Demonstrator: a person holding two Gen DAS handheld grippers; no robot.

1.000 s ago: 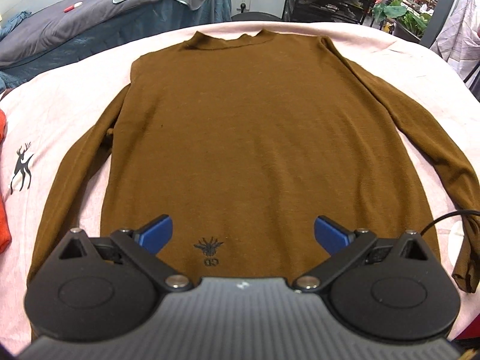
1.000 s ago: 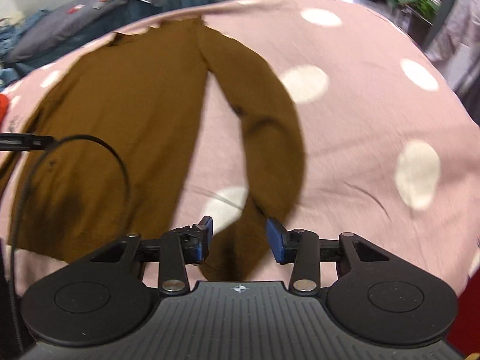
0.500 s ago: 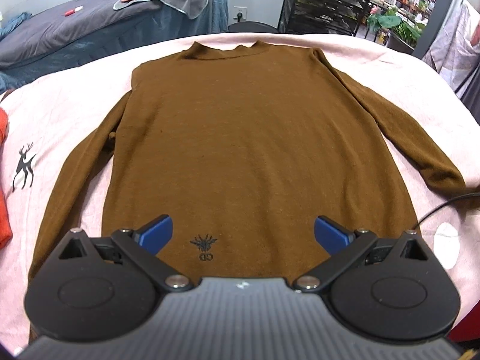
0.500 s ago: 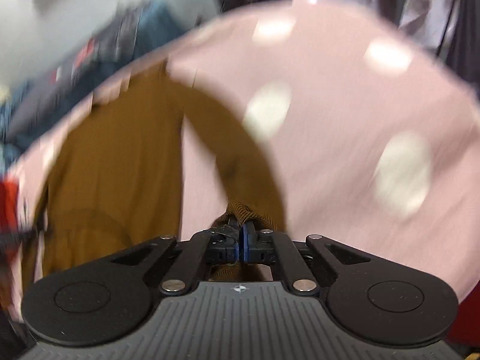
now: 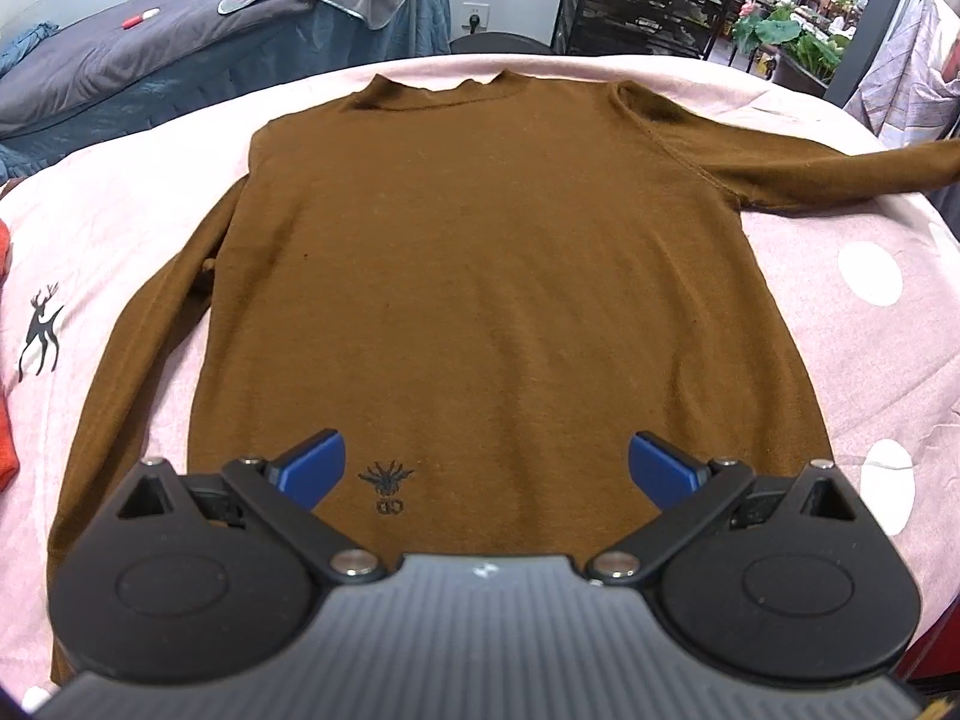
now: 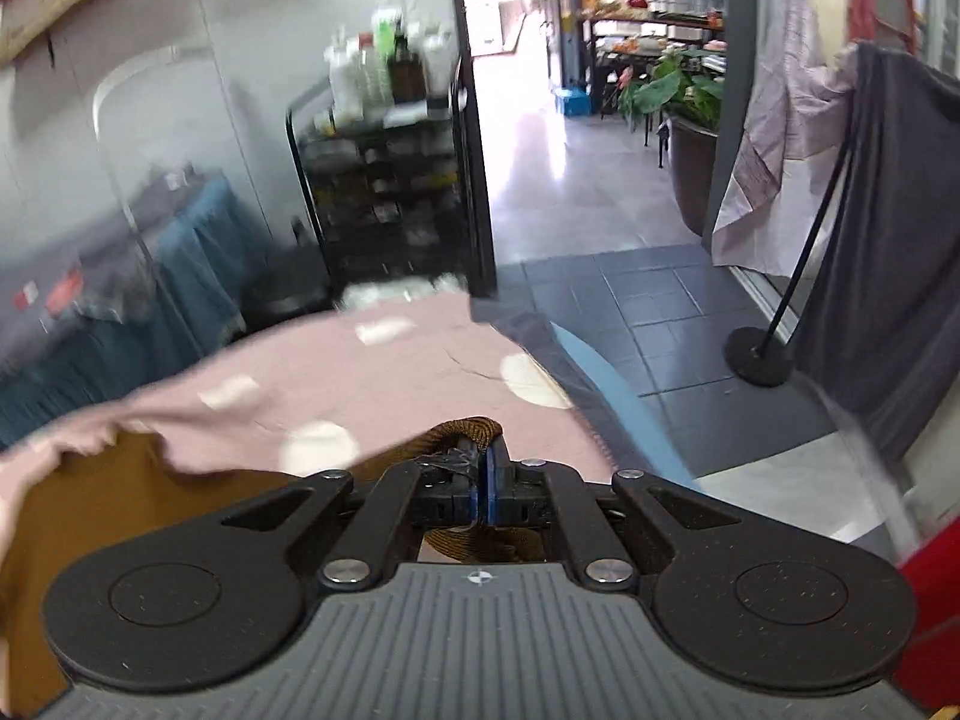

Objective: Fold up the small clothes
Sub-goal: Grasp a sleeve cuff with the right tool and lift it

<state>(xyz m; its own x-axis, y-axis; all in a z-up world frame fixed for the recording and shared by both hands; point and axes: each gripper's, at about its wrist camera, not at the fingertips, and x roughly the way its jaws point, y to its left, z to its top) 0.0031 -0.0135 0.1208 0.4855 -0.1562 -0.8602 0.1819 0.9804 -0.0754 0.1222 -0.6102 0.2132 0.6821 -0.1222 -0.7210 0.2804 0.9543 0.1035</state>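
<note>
A brown long-sleeved sweater (image 5: pixel 480 276) lies flat on the pink spotted table cover (image 5: pixel 120 210), collar at the far side, hem nearest me. My left gripper (image 5: pixel 486 468) hovers open over the hem, blue pads wide apart with nothing between them. The sweater's right sleeve (image 5: pixel 840 165) stretches straight out to the right edge of the left wrist view. My right gripper (image 6: pixel 483 468) is shut on the sleeve cuff (image 6: pixel 468 435), whose ribbed brown edge bunches above the pads. The sleeve (image 6: pixel 120 516) trails down to the left in the right wrist view.
A red cloth (image 5: pixel 6 420) lies at the left table edge. Behind the table stand a grey-covered bed (image 5: pixel 150 48) and a black shelving rack (image 5: pixel 648 0). To the right, a stand with hanging clothes (image 6: pixel 870 210) rises from the tiled floor (image 6: pixel 660 312) beyond the table edge.
My right gripper closed on the sleeve cuff and swung it up and out to the right, so the sleeve now lies stretched sideways. The left gripper stayed still.
</note>
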